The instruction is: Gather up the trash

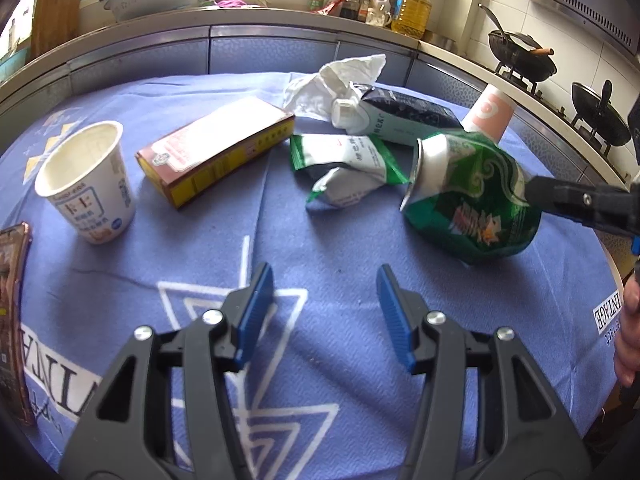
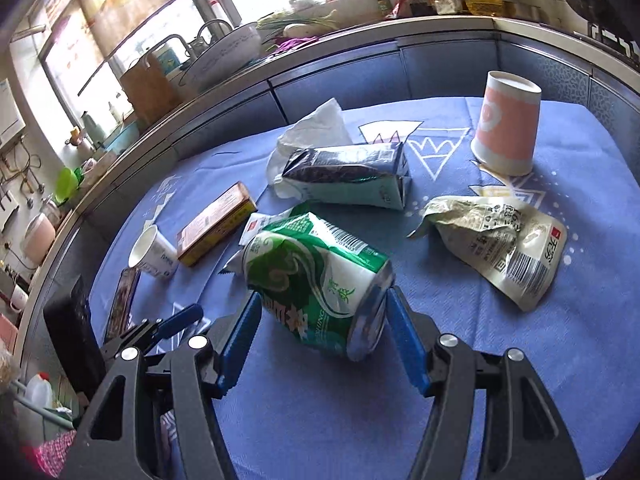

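Note:
A crushed green drink can (image 2: 316, 272) sits between the blue pads of my right gripper (image 2: 324, 296), which is shut on it; the left wrist view shows the same can (image 1: 472, 196) held from the right just above the blue tablecloth (image 1: 328, 240). My left gripper (image 1: 325, 276) is open over bare cloth with nothing between its fingers. Other trash on the cloth: a white paper cup (image 1: 88, 184), a brown and yellow box (image 1: 216, 148), a green and white wrapper (image 1: 348, 168), a dark milk carton (image 1: 400, 116), a crumpled tissue (image 1: 336, 84) and a beige wrapper (image 2: 500, 236).
A pink cup (image 2: 506, 128) stands upside down at the far right of the table. A brown packet (image 1: 12, 308) lies at the left edge. Behind the table runs a kitchen counter (image 1: 240, 20) with a basin and bottles; woks (image 1: 524, 56) sit on the stove.

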Available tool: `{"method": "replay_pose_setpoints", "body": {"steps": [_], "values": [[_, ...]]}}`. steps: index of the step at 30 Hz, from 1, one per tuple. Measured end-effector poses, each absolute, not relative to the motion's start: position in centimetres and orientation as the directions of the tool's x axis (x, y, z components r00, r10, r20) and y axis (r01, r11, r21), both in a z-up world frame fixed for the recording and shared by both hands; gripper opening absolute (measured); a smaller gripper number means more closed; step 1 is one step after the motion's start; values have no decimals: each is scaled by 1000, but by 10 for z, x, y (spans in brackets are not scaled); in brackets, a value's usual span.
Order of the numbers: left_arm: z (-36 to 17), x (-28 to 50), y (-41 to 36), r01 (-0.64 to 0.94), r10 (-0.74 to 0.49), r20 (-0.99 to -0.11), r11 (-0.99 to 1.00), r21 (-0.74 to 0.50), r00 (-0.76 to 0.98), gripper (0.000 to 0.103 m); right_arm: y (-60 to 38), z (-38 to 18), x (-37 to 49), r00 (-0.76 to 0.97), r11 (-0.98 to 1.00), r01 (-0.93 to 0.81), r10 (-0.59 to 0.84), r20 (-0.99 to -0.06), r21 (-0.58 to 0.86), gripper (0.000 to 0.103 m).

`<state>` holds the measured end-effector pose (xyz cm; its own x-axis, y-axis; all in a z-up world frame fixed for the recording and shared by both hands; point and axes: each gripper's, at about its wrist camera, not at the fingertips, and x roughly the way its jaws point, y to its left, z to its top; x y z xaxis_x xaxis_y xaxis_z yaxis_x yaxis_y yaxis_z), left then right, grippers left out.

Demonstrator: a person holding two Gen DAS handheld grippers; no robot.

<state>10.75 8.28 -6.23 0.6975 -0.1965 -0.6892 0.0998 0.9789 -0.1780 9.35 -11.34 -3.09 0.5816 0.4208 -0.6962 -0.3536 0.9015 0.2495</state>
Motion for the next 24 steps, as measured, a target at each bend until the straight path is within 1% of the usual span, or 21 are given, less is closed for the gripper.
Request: {"method": "replay_pose_setpoints", "body": {"steps": [6,16,19,21,24], "values": [[-62,107,83,100,-197,-689,979,-180,698,52,-124,-19,80,637,915,-347,391,-664,206,65],[-62,107,83,103,-204,-688,977,-185,697,53,-143,-21,104,647,914,-287,405,-646,286,65],[-62,106,84,105,-206,-687,977,-186,697,56,-147,-21,108,623,890,-271,452,-639,365,67],[-62,107,84,106,-208,-687,976,-188,696,56,-157,-27,110,595,857,-214,495,-634,468,67],[-62,107,84,107,-211,-687,976,-192,696,56,-173,-38,106,567,783,-129,562,-602,609,67]]}}
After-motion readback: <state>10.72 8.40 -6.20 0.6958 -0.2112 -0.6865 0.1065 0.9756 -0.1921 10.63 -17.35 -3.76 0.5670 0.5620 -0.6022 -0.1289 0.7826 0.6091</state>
